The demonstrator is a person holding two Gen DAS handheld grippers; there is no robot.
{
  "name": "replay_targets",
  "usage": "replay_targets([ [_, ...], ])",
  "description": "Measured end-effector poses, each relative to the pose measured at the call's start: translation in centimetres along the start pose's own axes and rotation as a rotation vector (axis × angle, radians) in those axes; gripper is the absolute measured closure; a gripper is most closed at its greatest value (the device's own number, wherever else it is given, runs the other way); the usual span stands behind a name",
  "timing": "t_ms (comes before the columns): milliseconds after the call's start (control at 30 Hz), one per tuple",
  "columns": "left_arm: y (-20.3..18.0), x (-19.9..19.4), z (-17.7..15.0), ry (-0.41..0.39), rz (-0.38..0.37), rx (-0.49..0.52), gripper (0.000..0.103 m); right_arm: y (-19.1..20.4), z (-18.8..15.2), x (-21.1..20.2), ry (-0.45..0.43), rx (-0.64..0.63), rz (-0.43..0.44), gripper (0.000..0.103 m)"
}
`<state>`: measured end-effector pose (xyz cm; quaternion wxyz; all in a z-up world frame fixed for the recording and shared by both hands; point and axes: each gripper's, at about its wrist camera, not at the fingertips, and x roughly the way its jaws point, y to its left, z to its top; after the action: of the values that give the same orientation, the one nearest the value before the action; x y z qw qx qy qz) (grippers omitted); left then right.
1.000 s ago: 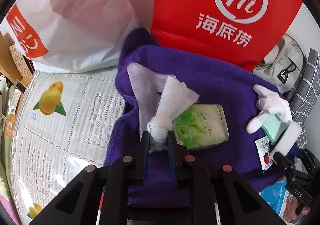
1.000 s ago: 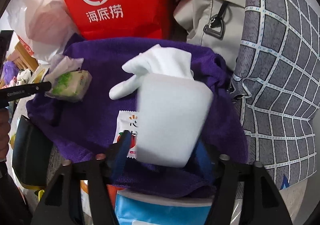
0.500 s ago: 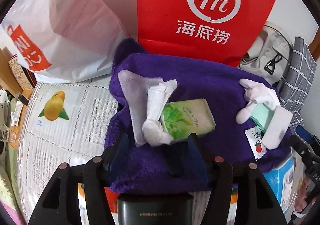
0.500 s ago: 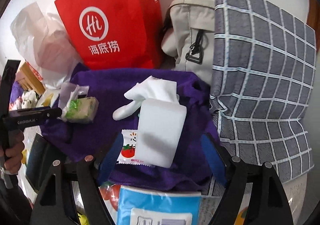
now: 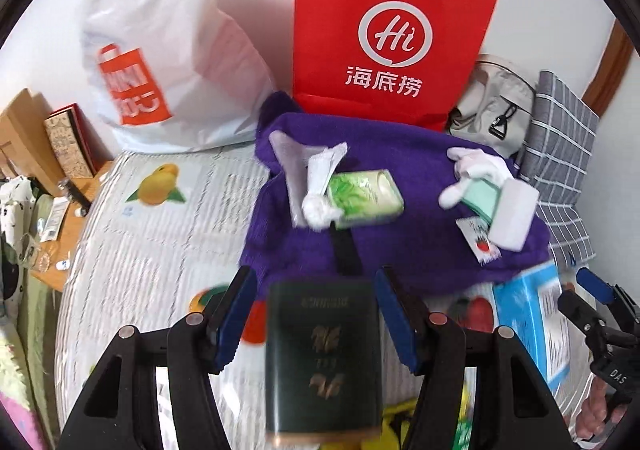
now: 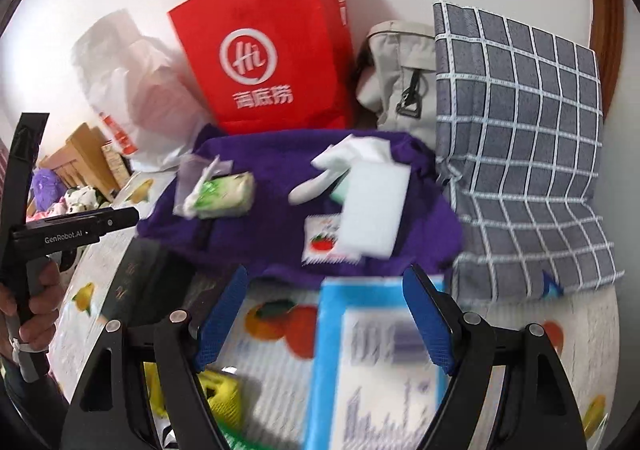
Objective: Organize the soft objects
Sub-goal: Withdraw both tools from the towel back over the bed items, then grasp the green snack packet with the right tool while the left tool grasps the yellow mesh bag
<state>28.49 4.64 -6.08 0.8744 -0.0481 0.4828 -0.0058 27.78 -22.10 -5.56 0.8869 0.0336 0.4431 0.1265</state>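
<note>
Both grippers are standing with jaws wide and empty, hovering short of the purple towel. The left gripper is facing the white tissue and green tissue pack; the right gripper is facing the white sponge. Risk: the sponge is overlapping a sachet and a white glove, so a careless regrasp is likely dragging the neighbours off the towel.

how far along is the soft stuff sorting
Done: white sponge, glove, green tissue pack and rolled tissue lie on the purple towel. In hand: nothing; left gripper and right gripper are open. Left: dark box, blue box, perhaps.
</note>
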Motion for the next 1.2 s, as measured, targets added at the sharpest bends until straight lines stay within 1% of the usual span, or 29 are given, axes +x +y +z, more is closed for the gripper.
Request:
replay_targets([
  [100, 0.7, -1.7, -2.2, -0.020, -0.001, 0.005, 0.044, 0.9, -1.8, -1.0, -0.001, -0.008, -0.010, 0.025],
  [200, 1.5, -2.7, -4.3, -0.012, 0.011, -0.011, 0.044, 2.0, -4.0, -2.1, 0.009, -0.025, -0.008, 0.030],
  [267, 2.1, -3.4, -5.7, -0.009, 0.001, -0.028, 0.044, 2.6, -5.4, -2.7, 0.008, -0.041, 0.006, 0.032],
  [433, 2.5, -4.1, -8.6, 0.011, -0.009, -0.049, 0.044, 4.0, -8.7, -3.2, 0.034, -0.075, 0.040, 0.032],
  [667, 1.4, -4.3, -11.5, 0.033, -0.035, -0.034, 0.044, 5.2, -13.2, -3.0, 0.087, -0.133, 0.074, 0.032],
  [733, 1.3, -4.3, -12.1, 0.036, -0.044, -0.034, 0.044, 5.6, -13.8, -2.8, 0.101, -0.171, 0.070, 0.032],
  [900, 1.2, -3.9, -12.8, 0.039, -0.055, -0.030, 0.044, 7.1, -15.2, -2.1, 0.103, -0.327, 0.014, 0.032],
  [967, 1.2, -3.6, -12.9, 0.044, -0.057, -0.030, 0.044, 7.6, -15.3, -1.7, 0.103, -0.367, -0.002, 0.032],
  [1067, 1.0, -3.2, -12.8, 0.050, -0.064, -0.020, 0.044, 8.1, -15.1, -1.0, 0.105, -0.404, -0.015, 0.032],
  [1200, 0.9, -3.0, -12.9, 0.049, -0.063, 0.001, 0.044, 7.9, -14.9, 0.8, 0.146, -0.421, -0.023, 0.032],
])
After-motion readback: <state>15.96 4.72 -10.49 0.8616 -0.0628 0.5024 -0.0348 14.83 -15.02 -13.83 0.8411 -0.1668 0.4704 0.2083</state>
